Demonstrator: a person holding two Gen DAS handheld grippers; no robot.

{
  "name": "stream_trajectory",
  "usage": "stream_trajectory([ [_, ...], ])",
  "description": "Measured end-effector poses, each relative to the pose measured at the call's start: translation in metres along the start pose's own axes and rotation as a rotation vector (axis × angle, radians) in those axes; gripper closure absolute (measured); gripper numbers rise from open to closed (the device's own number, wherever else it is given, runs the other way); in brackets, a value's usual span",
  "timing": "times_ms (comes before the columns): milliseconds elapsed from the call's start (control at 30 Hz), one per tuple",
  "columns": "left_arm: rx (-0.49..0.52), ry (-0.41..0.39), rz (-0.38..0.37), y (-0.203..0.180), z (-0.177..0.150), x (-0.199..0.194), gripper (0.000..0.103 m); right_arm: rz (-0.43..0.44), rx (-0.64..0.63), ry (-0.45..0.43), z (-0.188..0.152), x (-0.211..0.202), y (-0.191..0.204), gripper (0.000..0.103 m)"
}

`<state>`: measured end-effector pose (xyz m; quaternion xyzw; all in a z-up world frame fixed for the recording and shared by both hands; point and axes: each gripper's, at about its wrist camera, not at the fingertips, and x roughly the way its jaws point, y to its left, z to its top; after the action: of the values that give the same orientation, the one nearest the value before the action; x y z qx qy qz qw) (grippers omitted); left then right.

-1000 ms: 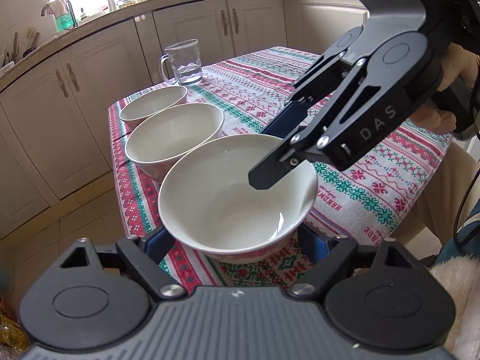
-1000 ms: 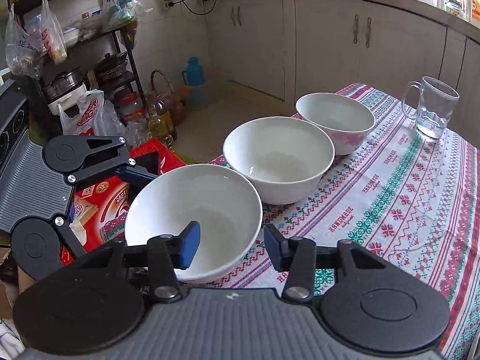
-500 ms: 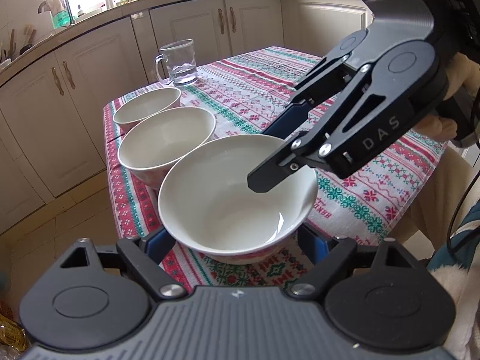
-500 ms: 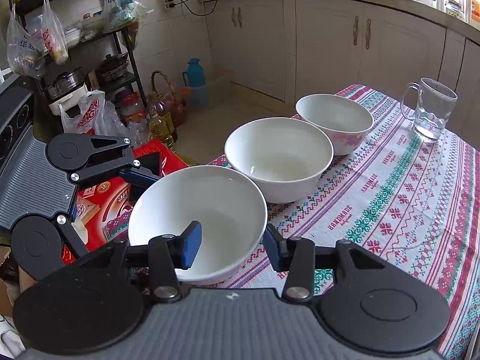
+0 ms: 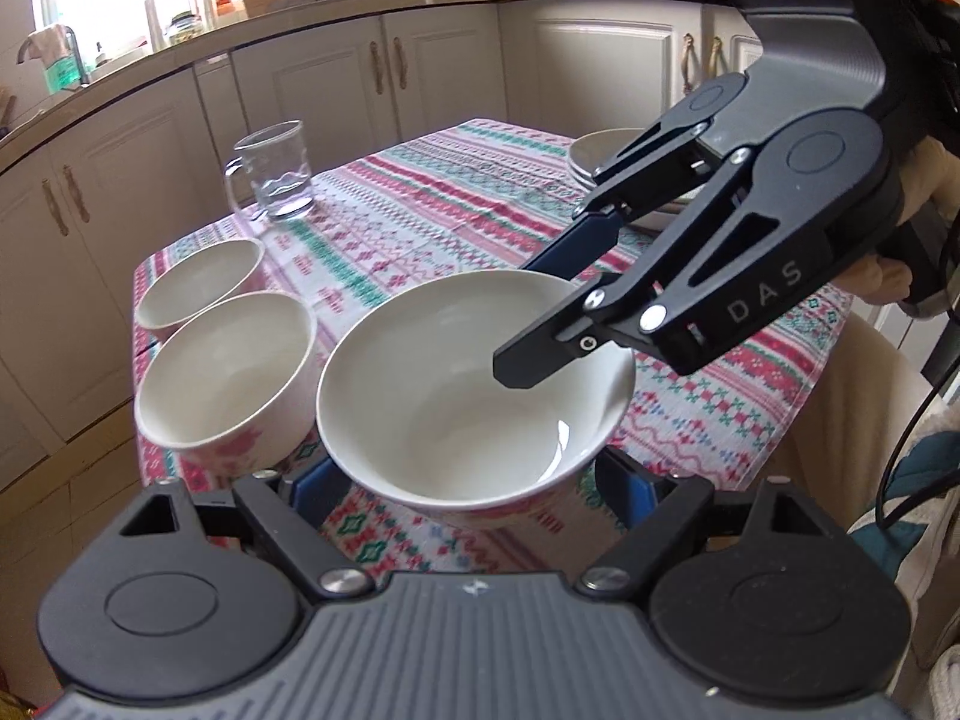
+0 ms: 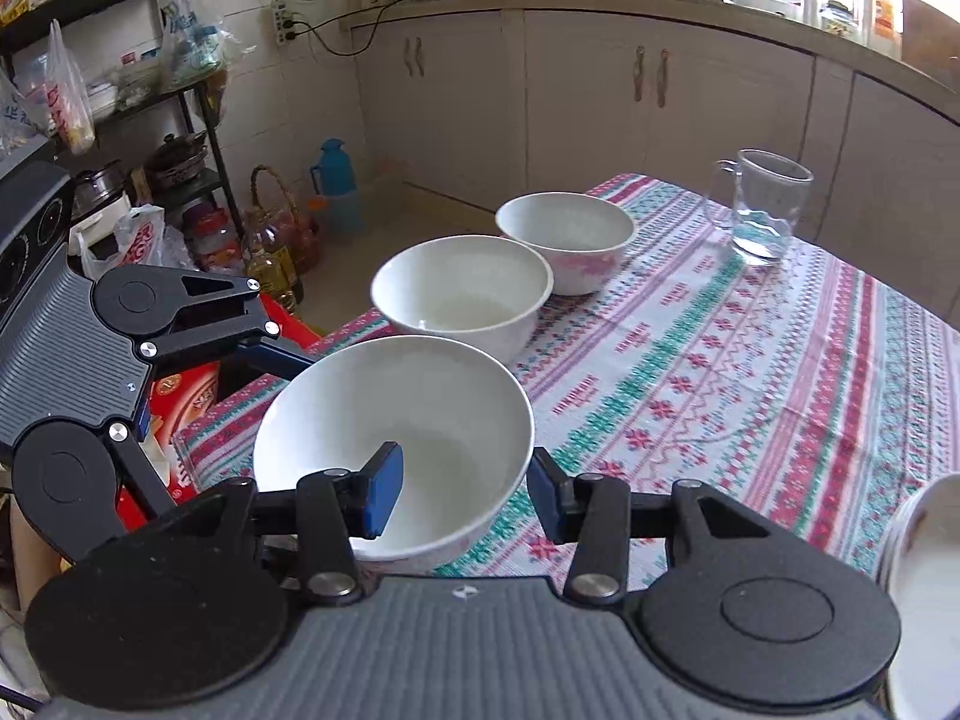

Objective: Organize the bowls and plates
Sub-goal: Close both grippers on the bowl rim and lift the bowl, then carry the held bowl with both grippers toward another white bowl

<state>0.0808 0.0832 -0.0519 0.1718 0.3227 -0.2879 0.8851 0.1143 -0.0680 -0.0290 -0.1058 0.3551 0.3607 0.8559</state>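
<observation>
Three white bowls with pink flowers stand in a row on the patterned tablecloth. The nearest bowl (image 5: 474,396) (image 6: 396,438) sits between the wide-open fingers of my left gripper (image 5: 474,486), whose blue pads flank its base. My right gripper (image 6: 462,495) straddles its rim, one pad (image 6: 384,498) inside and one outside, with a gap to the wall; it also shows in the left wrist view (image 5: 690,276). The middle bowl (image 5: 225,372) (image 6: 462,294) and the far bowl (image 5: 201,279) (image 6: 564,237) stand behind it.
A glass mug (image 5: 273,171) (image 6: 759,204) stands at the table's far corner. A stack of white plates (image 5: 606,156) (image 6: 924,576) lies on the right. The table edge (image 6: 228,420) is close to the near bowl; boxes and bottles (image 6: 270,258) crowd the floor beyond.
The near bowl has shifted with both grippers toward the table's middle, away from the edge, and now sits beside the middle bowl. The plate stack has come into view.
</observation>
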Motion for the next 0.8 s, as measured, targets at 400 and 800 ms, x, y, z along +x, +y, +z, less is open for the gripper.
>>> stream_trajectory([
  [400,0.076,-0.007,-0.078,-0.021,0.025,0.028,0.015,-0.087,0.087,-0.022,-0.024,-0.026,-0.030,0.052],
  [800,0.107,-0.002,-0.109,-0.026,0.037,0.047,0.015,-0.121,0.132,-0.031,-0.033,-0.030,-0.050,0.052],
])
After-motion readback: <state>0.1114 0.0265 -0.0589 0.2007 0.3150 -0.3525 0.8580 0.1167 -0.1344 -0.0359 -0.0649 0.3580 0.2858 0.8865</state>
